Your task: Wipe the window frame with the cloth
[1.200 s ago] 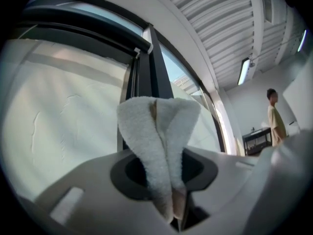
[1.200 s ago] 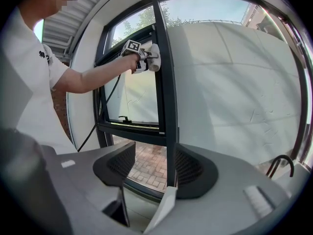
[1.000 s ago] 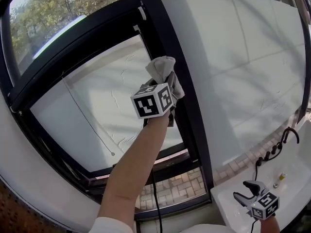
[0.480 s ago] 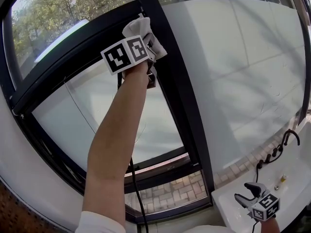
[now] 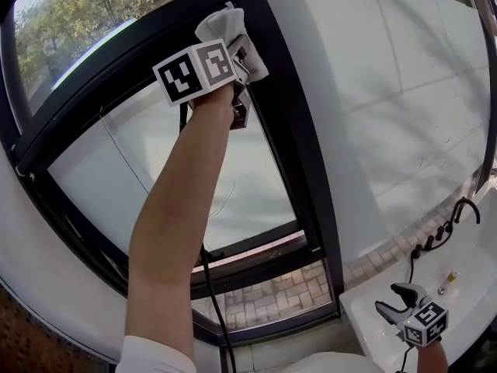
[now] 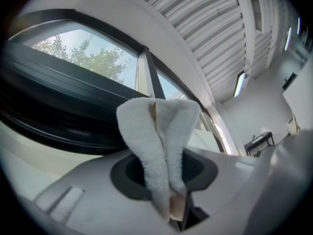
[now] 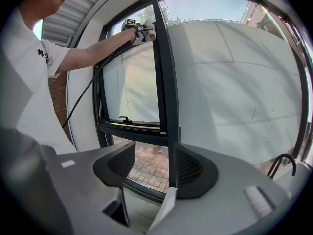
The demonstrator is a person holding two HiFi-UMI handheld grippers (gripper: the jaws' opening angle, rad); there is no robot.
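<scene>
Left claw [image 5: 237, 53]: grey shell with a white cube [image 5: 194, 72] bearing black square markers just behind it. A black cable [image 5: 211, 301] runs from below the claw. Right claw [image 7: 154, 165]: grey shell, dark ribbed pads [image 7: 115, 163], a second marked cube [image 5: 425, 322] behind. Person: white short-sleeved shirt [image 7: 27, 87], small dark print on the sleeve [image 7: 49, 55].

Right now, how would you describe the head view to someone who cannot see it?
The left gripper, raised on an outstretched bare arm, clamps a white cloth against the black window frame near its upper corner. The right gripper hangs low at bottom right, jaws apart and empty, above a white ledge.
</scene>
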